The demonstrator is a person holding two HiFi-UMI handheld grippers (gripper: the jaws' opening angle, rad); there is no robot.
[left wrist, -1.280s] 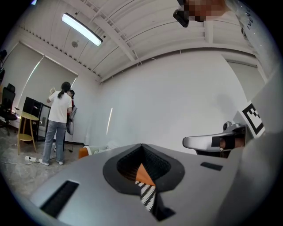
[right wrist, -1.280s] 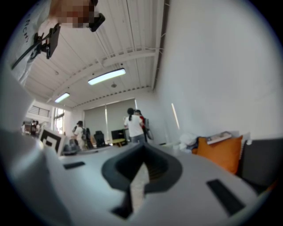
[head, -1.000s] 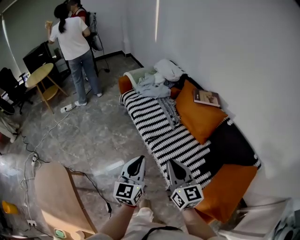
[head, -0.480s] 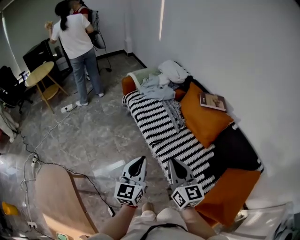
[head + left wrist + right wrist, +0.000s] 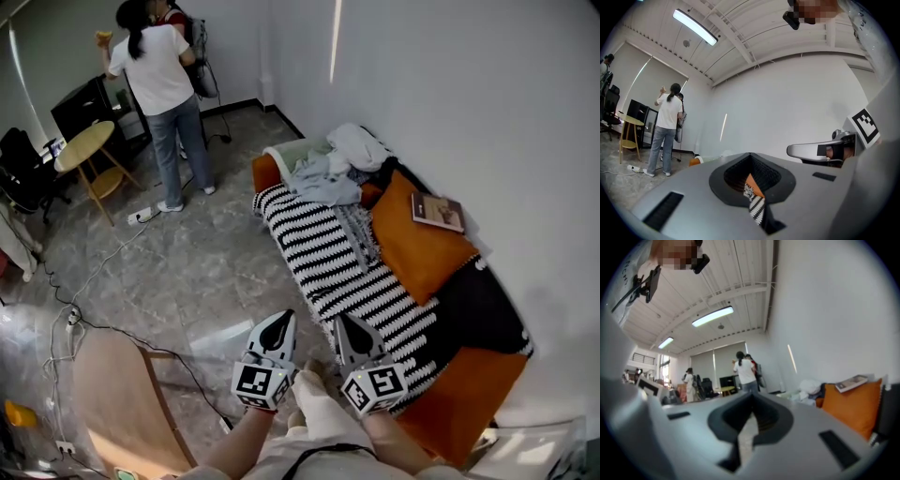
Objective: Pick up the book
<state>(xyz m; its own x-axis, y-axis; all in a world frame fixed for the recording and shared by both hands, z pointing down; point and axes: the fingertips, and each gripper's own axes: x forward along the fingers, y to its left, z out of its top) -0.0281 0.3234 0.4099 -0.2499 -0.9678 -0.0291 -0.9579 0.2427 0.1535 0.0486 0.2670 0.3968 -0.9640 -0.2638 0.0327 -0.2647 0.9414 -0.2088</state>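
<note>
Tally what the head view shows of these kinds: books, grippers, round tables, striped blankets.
Book: 1
Grippers: 2 (left gripper, right gripper)
Round table: 1
Striped blanket: 1
Total: 5

Head view high, steeply down over striped sofa (image 5: 347, 272), gripper views low and level along their jaws, all sharing the standing person (image 5: 164, 94), right and head the book (image 5: 438, 212).

B/w striped cover (image 5: 323, 267), orange cushion (image 5: 422, 251), prob. brown book (image 5: 438, 212)
</note>
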